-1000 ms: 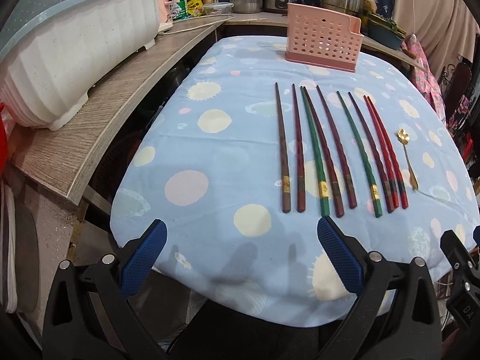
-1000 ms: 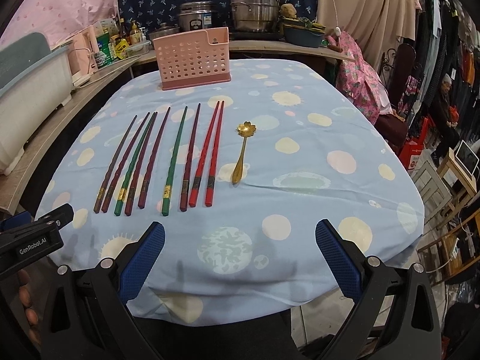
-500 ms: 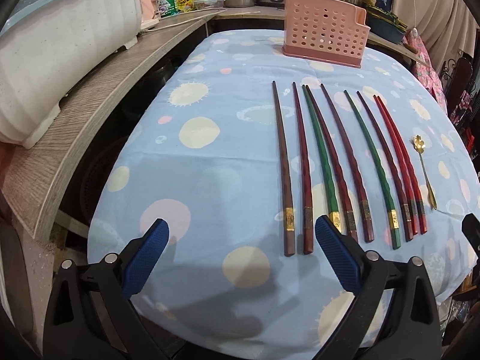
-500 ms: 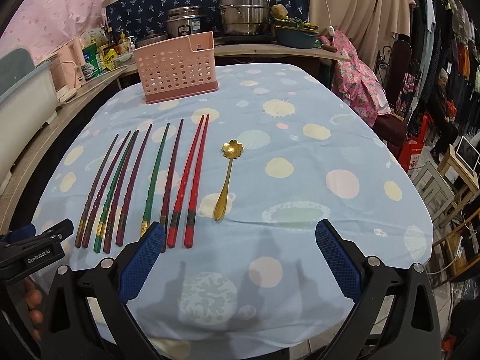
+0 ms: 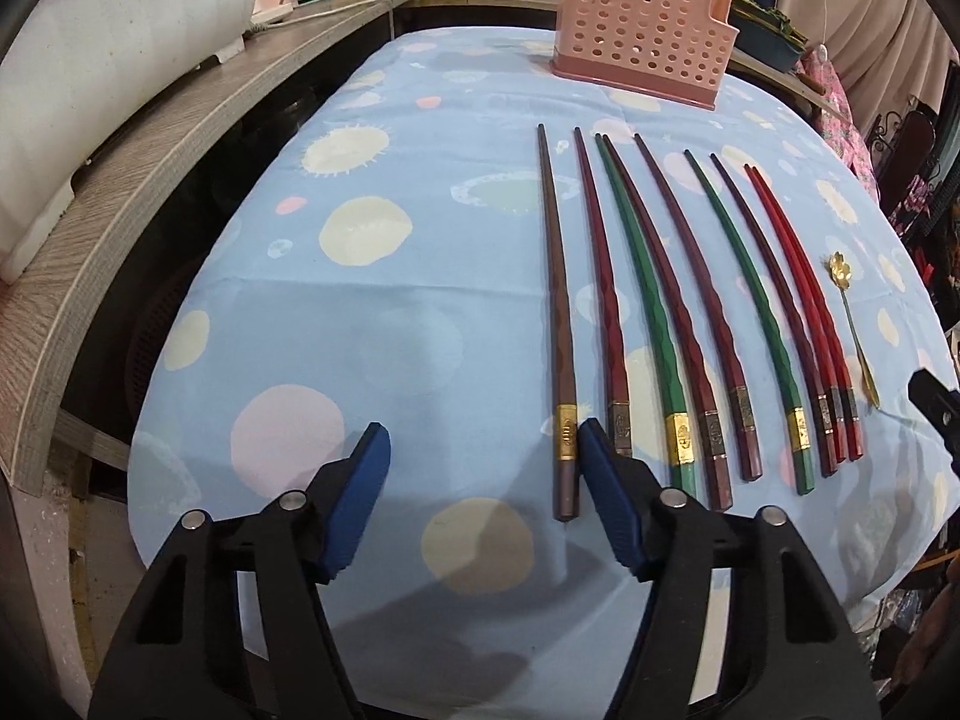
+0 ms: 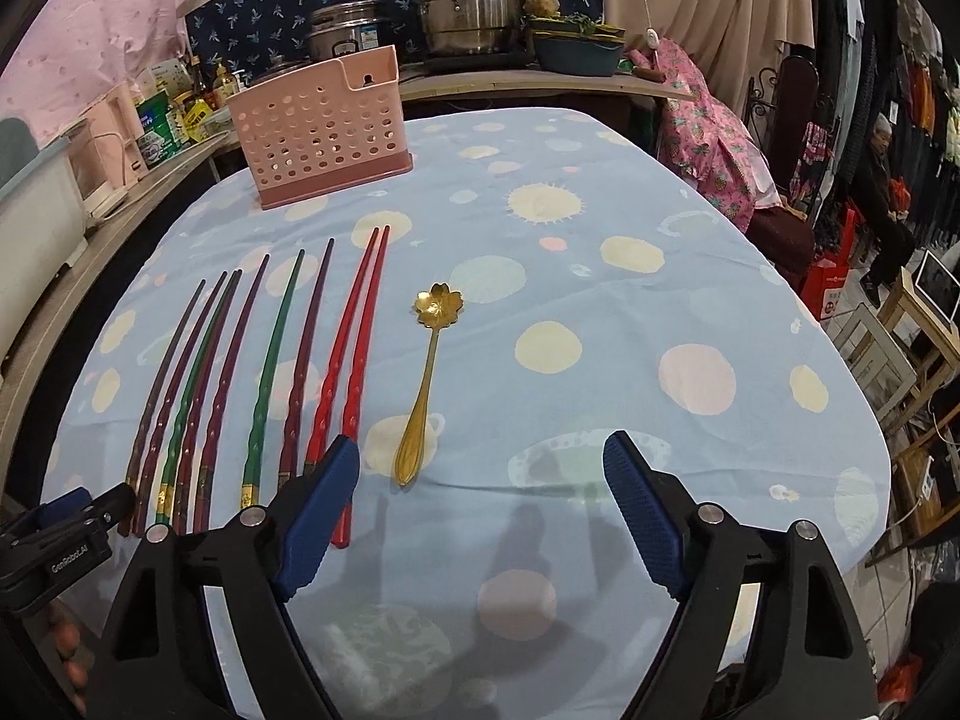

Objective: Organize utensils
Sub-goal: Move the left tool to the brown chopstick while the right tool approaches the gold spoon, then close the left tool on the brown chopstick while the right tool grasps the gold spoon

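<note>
Nothing sorted yet; my left tool (image 5: 480, 474) and right tool (image 6: 480, 480) are closing, both empty; chopsticks (image 5: 645, 300) and spoon (image 6: 429, 360) lie on the bench (image 6: 660, 240); pink holder (image 6: 321, 126) awaits.

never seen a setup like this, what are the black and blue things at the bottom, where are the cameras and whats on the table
Those are hand-held tongs, one in each of a person's hands, with a fisheye camera on each looking along its fingers. One picture is from the left tongs, the other from the right tongs. Both are closing with nothing between the blue pads, so nothing is held. On the spotted blue tablecloth lie eight chopsticks side by side, a gold flower-shaped spoon beside them, and a pink perforated holder at the far end.
</note>
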Demonstrator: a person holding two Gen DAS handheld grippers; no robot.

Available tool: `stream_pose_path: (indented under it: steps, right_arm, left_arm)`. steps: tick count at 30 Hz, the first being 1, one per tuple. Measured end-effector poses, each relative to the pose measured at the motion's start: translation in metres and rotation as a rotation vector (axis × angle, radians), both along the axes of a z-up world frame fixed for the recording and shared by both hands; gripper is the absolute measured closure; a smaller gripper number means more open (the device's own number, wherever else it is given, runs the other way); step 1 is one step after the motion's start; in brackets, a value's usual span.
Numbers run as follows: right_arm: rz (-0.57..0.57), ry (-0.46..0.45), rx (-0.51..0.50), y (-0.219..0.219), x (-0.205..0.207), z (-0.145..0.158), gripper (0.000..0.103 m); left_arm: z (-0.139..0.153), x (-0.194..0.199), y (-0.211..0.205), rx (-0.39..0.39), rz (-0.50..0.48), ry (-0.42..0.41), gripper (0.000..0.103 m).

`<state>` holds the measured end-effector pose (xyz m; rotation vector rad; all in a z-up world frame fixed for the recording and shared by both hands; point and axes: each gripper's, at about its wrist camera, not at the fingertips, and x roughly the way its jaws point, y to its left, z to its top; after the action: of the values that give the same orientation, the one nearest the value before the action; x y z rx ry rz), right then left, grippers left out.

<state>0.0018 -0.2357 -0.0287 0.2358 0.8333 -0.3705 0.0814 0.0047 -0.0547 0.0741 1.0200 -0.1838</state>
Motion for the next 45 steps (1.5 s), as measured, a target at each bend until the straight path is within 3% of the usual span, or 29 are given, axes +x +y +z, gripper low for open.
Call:
stream_pose_path:
  steps: [14,18,21,25,35,45]
  right_arm:
    - [0.048,0.034,0.076,0.007,0.027,-0.022,0.066]
    - [0.041,0.024,0.092,0.004,0.024,-0.025,0.072]
    - [0.039,0.021,0.088,0.004,0.023,-0.025,0.077]
    - [0.036,0.015,0.098,0.001,0.020,-0.026,0.091]
    - [0.038,-0.041,0.113,-0.006,0.010,-0.009,0.092]
    - [0.020,-0.153,0.073,-0.023,0.011,0.041,0.094]
  left_arm:
    - [0.003,-0.002,0.006,-0.029,-0.015,0.005,0.069]
    - [0.003,-0.004,0.003,-0.038,-0.033,0.008,0.083]
    - [0.003,-0.005,0.001,-0.042,-0.040,0.009,0.087]
    - [0.004,-0.006,0.000,-0.047,-0.046,0.014,0.092]
    - [0.015,-0.002,0.006,-0.082,-0.036,0.009,0.095]
    - [0.070,0.010,0.014,-0.137,-0.008,-0.118,0.096]
